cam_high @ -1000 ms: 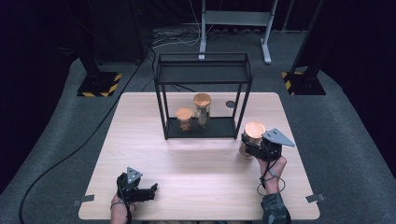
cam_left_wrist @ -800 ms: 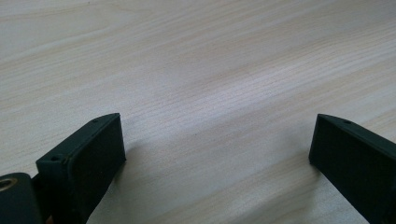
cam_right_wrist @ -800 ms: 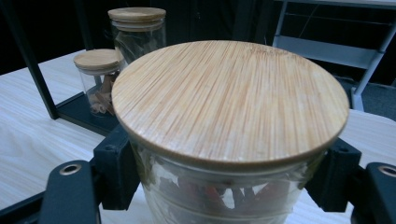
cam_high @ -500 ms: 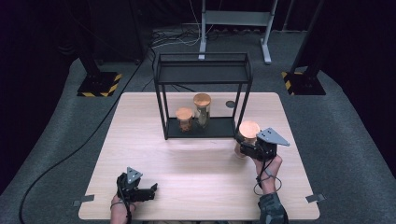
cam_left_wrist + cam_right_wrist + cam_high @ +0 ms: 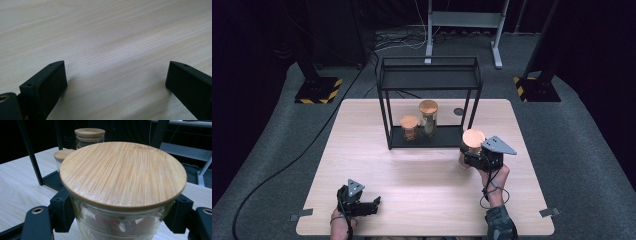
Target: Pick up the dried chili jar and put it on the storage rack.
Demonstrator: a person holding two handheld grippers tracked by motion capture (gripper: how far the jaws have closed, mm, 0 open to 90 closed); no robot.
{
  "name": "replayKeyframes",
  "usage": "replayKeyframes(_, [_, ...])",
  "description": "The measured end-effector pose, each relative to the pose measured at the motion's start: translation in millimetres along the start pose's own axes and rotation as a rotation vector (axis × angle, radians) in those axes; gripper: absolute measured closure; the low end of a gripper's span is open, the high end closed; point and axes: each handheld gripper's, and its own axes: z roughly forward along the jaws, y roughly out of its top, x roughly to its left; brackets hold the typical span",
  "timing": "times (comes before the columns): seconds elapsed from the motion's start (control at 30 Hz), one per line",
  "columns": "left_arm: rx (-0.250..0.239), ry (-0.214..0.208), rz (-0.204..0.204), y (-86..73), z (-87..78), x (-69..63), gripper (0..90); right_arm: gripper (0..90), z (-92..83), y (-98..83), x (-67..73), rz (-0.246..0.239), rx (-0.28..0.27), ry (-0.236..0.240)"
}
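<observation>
In the high view, the right tool (image 5: 469,159) sits right of centre in the frame, just off the lower right corner of the black metal rack (image 5: 428,87), and pinches a glass jar with a bamboo lid (image 5: 473,138). The right gripper view shows that jar (image 5: 120,192) close up, upright, its glass wall pressed between the two black jaws just under the lid; something reddish shows dimly through the glass. Behind it, in the upper left of that view, two more lidded jars stand on the rack's bottom shelf: a short jar (image 5: 62,156) and a tall jar (image 5: 89,136). From above, the short jar (image 5: 409,126) and the tall jar (image 5: 429,116) stand side by side, close together, inside the rack. The left tool (image 5: 374,203) rests low on the pale wooden counter (image 5: 362,150) near the bottom left of the frame, well apart from the rack. In the left gripper view its jaws are spread wide over bare wood, with nothing between them.
</observation>
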Motion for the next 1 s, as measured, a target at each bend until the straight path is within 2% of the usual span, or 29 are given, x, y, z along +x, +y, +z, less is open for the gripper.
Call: replayKeyframes(1.0, [-0.001,0.0,-0.002,0.0,0.1,-0.1,2.8,24.3,13.4,11.9,16.7,-0.029,-0.001,0.045])
